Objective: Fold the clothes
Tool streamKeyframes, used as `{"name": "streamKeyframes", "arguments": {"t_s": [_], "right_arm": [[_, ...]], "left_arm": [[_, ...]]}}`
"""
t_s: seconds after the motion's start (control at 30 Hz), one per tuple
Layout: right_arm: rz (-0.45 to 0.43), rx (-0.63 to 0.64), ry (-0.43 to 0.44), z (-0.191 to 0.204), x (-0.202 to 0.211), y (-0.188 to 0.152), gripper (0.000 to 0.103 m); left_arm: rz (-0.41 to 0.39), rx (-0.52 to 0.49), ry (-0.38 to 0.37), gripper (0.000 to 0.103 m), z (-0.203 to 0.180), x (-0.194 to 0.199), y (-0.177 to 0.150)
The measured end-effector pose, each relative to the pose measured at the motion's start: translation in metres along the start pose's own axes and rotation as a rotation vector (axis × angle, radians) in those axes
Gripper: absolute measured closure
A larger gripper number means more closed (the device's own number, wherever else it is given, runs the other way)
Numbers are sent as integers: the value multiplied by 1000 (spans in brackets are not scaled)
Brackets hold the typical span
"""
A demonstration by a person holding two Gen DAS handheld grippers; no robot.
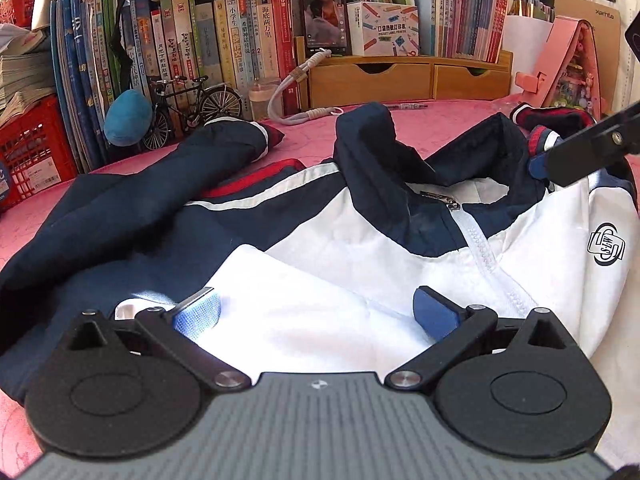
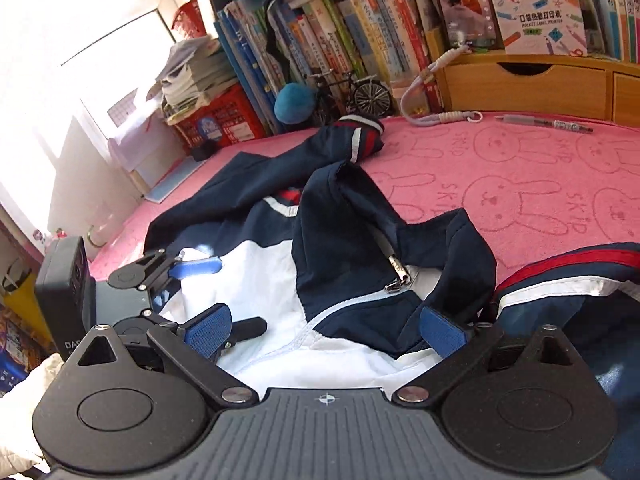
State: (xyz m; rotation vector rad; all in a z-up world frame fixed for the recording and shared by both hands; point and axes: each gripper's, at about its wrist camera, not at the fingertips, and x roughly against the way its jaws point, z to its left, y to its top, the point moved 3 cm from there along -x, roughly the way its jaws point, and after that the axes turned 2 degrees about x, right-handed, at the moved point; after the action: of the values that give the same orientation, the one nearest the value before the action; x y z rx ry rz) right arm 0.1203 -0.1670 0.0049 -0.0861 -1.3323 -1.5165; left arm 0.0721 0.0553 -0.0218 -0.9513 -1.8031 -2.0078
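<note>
A navy, white and red zip jacket (image 1: 360, 248) lies rumpled, front up, on a pink bunny-print cloth (image 2: 520, 184). Its navy collar (image 1: 372, 148) stands up around the zipper pull (image 1: 451, 202). One sleeve (image 1: 152, 176) stretches left toward the books, cuff (image 2: 360, 136) at the far end. My left gripper (image 1: 316, 312) is open low over the white chest panel, with nothing between its blue pads. In the right wrist view the left gripper (image 2: 240, 294) sits over the jacket's left side. My right gripper (image 2: 325, 332) is open above the collar and shoulder (image 2: 540, 280). One of its fingers (image 1: 576, 156) shows by the far shoulder.
Rows of books (image 1: 200, 52) line the back, with a model bicycle (image 1: 192, 108), a blue plush (image 1: 128, 118), a wooden drawer unit (image 1: 408, 76) holding a phone (image 1: 325, 12), a looped cord (image 2: 432, 116) and a pen (image 2: 548, 123). Red crates (image 2: 224, 116) stand at left.
</note>
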Motion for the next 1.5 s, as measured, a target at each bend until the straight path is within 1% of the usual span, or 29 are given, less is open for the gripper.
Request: {"name": "streamKeyframes", "arguments": {"t_s": [0.1,0.2,0.23,0.27,0.3,0.37,0.47,0.5,0.6,0.63,0.67,0.73,0.77,0.8,0.83,0.87,0.9,0.97,1.0,1.03,1.07,1.13,1.17,1.2,1.27,1.3,1.37,1.43,1.5], "right_arm": [[-17,13,-30,7,-22,22,1],[15,70,-60,25,-64,37,2],[30,81,-82,30,-82,40,2],[41,79,-104,32,-96,43,11],[52,75,-129,32,-111,47,36],[48,69,-189,29,-133,59,73],[8,116,-272,31,-156,88,77],[-8,131,-283,33,-163,99,78],[-64,173,-285,43,-185,134,80],[-75,170,-274,46,-194,145,80],[-83,152,-245,47,-200,153,80],[-98,109,-169,48,-205,162,78],[-106,99,-136,47,-203,161,71],[-113,90,-104,46,-197,159,49],[-119,84,-76,44,-191,156,36],[-125,87,-63,41,-183,153,12],[-133,90,-57,38,-173,149,8],[-162,100,-88,25,-144,139,8],[-173,111,-123,18,-132,134,7],[-183,137,-193,9,-116,126,6],[-176,160,-256,0,-106,119,3],[-132,191,-358,-23,-92,101,3],[-110,201,-401,-35,-85,92,3],[-92,195,-419,-48,-79,81,3],[-79,172,-445,-67,-68,63,3],[-75,159,-458,-77,-63,55,3],[-81,121,-480,-92,-57,42,2],[-93,68,-464,-107,-53,29,0],[-92,71,-470,-107,-55,25,0]], "left_arm": [[-18,-10,11,0,-2,2,0],[-52,-16,15,0,-3,7,0],[-64,-14,13,0,-3,9,-1],[-76,-12,12,0,-3,11,-1],[-90,-6,10,0,-2,13,-1],[-118,8,7,0,0,18,0],[-152,38,5,0,4,23,1],[-163,53,4,0,6,24,1],[-163,103,-19,0,13,24,4],[-158,116,-24,0,14,23,4],[-150,126,-23,0,15,22,5],[-145,133,-24,0,16,21,5],[-146,134,-30,0,17,22,5],[-147,133,-33,0,17,23,5],[-146,133,-33,0,18,23,5],[-146,134,-33,0,18,23,5],[-144,136,-33,0,19,23,4],[-154,143,-41,0,21,25,4],[-166,149,-50,0,21,27,3],[-178,154,-58,0,22,29,3],[-190,158,-69,0,24,32,3],[-214,166,-116,0,29,39,4],[-231,172,-139,0,34,44,4],[-257,173,-151,0,41,51,7],[-296,171,-89,0,58,62,16],[-309,187,-36,0,70,65,22],[-310,246,11,0,98,64,33],[-292,284,7,0,124,53,44],[-220,260,61,0,137,25,53]]}}
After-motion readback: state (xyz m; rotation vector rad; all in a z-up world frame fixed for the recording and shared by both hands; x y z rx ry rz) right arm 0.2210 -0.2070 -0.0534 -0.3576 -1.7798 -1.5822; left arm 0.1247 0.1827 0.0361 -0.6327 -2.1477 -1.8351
